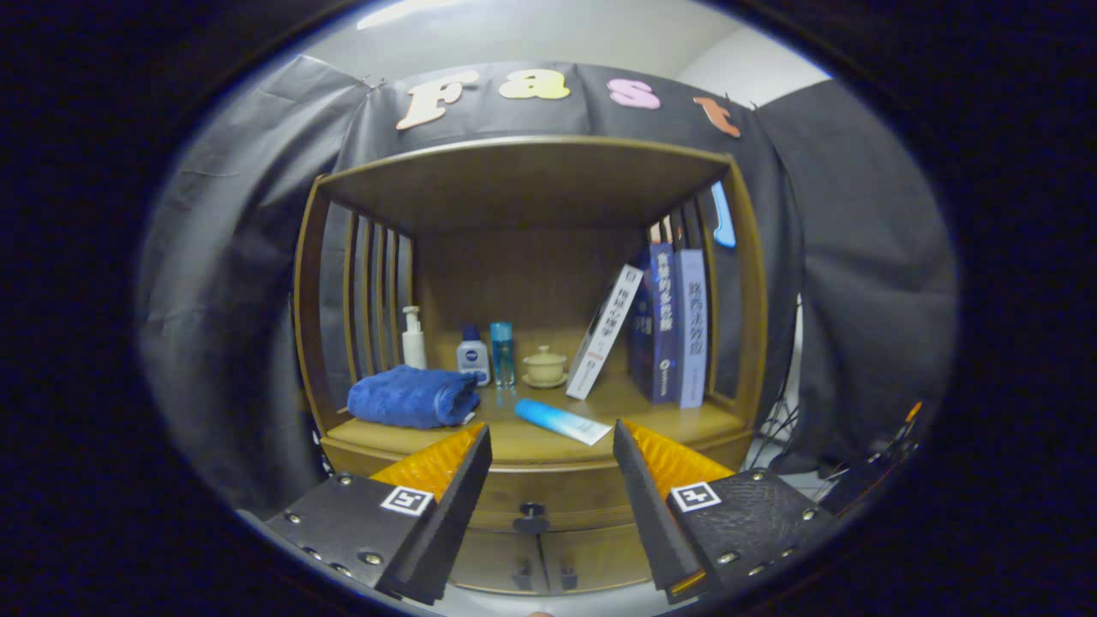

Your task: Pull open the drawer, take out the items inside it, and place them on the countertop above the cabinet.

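The gripper (553,437) is held with its two fingers spread wide and nothing between them, in front of a brown wooden cabinet (746,343) with slatted sides and an open shelf. Seen in the gap between the fingers, the shallow wooden drawer (531,497) runs across the cabinet front just under the countertop (531,441); it sits closed, flush with the frame, and has a small dark round knob (532,511) at its middle. Below it are two small cabinet doors (548,561) with dark handles near their meeting edges.

On the countertop, a light blue and white tube (561,421) lies on its side near the front edge, just beyond the fingertips. To the left is a folded dark blue towel (414,396). Farther back stand a white pump bottle (413,338), a white bottle with a blue cap (472,355), a clear blue bottle (502,352), and a small cream lidded cup on a saucer (545,366). To the right, a white book (605,332) leans against upright blue books (673,321).
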The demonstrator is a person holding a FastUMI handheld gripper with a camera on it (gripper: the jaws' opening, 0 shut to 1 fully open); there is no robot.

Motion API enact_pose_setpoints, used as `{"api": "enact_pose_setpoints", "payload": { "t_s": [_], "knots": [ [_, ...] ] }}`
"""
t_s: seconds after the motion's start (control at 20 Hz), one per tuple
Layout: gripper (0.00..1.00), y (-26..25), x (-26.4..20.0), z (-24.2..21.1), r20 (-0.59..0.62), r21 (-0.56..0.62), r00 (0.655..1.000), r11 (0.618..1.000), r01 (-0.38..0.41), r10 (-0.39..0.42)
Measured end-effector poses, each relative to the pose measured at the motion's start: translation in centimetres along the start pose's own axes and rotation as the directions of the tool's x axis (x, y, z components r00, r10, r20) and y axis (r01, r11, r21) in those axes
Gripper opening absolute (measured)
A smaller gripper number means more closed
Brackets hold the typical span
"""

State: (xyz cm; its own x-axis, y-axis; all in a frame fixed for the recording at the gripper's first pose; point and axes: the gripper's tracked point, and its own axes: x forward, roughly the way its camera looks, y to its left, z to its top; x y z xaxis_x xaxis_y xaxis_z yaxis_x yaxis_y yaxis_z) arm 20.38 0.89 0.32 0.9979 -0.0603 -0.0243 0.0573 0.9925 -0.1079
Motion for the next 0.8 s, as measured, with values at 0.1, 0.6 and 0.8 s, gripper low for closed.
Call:
{"api": "enact_pose_setpoints", "payload": {
  "t_s": [0.1, 0.6, 0.8],
  "knots": [
    [0.85, -0.5, -1.4, 1.4, 0.023, -0.034, 1.000, 0.999, 0.006, -0.006],
    [0.67, -4.8, -7.1, 2.7, -0.007, -0.095, 1.000, 0.996, 0.000, 0.000],
    [0.67, -6.7, -7.6, 1.7, -0.026, -0.079, 1.000, 0.997, -0.004, 0.002]
  ]
}}
